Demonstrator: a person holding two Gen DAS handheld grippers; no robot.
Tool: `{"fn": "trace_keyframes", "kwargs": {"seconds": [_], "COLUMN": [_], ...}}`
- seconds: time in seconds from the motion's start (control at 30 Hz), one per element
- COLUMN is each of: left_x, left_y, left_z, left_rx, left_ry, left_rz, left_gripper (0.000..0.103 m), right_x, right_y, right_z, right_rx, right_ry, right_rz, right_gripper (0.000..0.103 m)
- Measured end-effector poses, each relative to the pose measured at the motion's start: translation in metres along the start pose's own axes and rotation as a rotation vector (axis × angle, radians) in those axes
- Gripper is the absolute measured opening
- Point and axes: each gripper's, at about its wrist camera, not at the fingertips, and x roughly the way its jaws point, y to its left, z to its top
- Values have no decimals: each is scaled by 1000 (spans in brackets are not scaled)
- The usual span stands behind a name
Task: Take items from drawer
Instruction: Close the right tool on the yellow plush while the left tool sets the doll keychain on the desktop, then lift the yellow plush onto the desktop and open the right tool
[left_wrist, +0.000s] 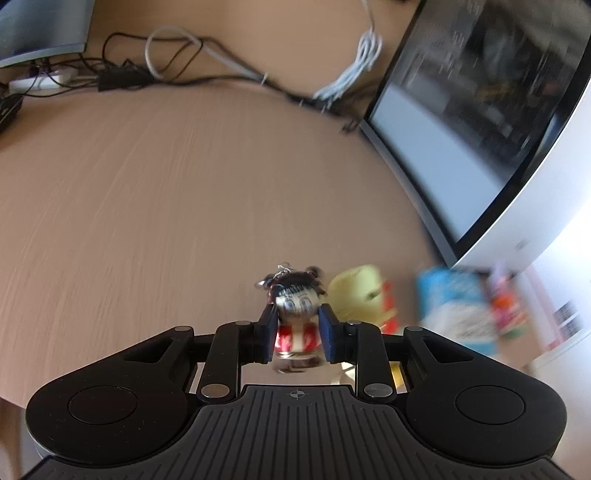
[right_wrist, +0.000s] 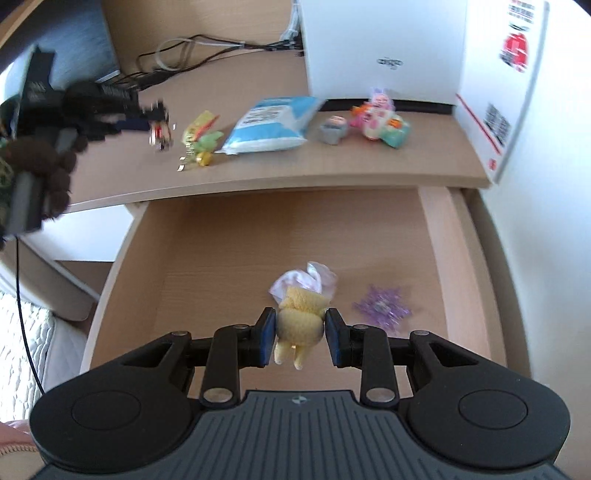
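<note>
The left gripper (left_wrist: 297, 330) has its blue pads clamped on a small doll keychain (left_wrist: 295, 314) with dark hair, a pale face and a red outfit, held above the wooden desk (left_wrist: 166, 203); the view is smeared with motion. From the doll, a yellow-green plush (left_wrist: 360, 291) lies on the desk at about two o'clock, and a blue and white packet (left_wrist: 454, 306) sits at three o'clock, beneath the lower edge of a monitor (left_wrist: 480, 110) that fills the upper right. Tangled cables (left_wrist: 166, 62) lie along the back of the desk at eleven o'clock. The right gripper (right_wrist: 300, 338) is closed on a pale yellow plush toy (right_wrist: 299, 325), whose legs dangle below the pads, over the open drawer (right_wrist: 221, 251). On the drawer floor a pink-white plastic bag (right_wrist: 310, 278) shows just past the plush at twelve o'clock, and a purple snowflake ornament (right_wrist: 382, 308) lies apart from it at about three o'clock. From this side the desk carries, left to right, the yellow-green plush, the blue packet, a small grey figure (right_wrist: 332, 131) and a pink toy (right_wrist: 380, 116) in front of a white box (right_wrist: 380, 48). The left gripper appears at ten o'clock with its doll, blurred.
</note>
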Motion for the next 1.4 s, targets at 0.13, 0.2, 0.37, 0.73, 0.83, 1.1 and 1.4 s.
{"fn": "trace_keyframes", "kwargs": {"seconds": [0.13, 0.2, 0.37, 0.73, 0.83, 1.1, 1.4], "left_x": [-4, -15, -61, -97, -104, -117, -106], "left_y": [-3, -3, -9, -47, -54, -38, -58], "left_z": [-4, -4, -17, -107, -126, -142, -146], "left_rx": [14, 0, -20, 87, 126, 63, 98], "left_ry": [-49, -79, -135, 55, 101, 113, 148], "left_rz": [31, 24, -12, -171, -184, -76, -108], "left_gripper": [30, 30, 30, 30, 30, 30, 30], "right_x": [-4, -5, -2, 28, 50, 104, 68], "right_y": [-4, -7, -12, 27, 43, 69, 30], "right_z": [-5, -6, 5, 118, 151, 189, 129], "right_rx": [25, 33, 41, -137, -169, -145, -114], "right_ry": [-2, -4, -29, -179, -195, -203, -212], "right_rz": [-24, -30, -8, 105, 151, 205, 166], "right_gripper": [28, 28, 28, 28, 28, 49, 82]}}
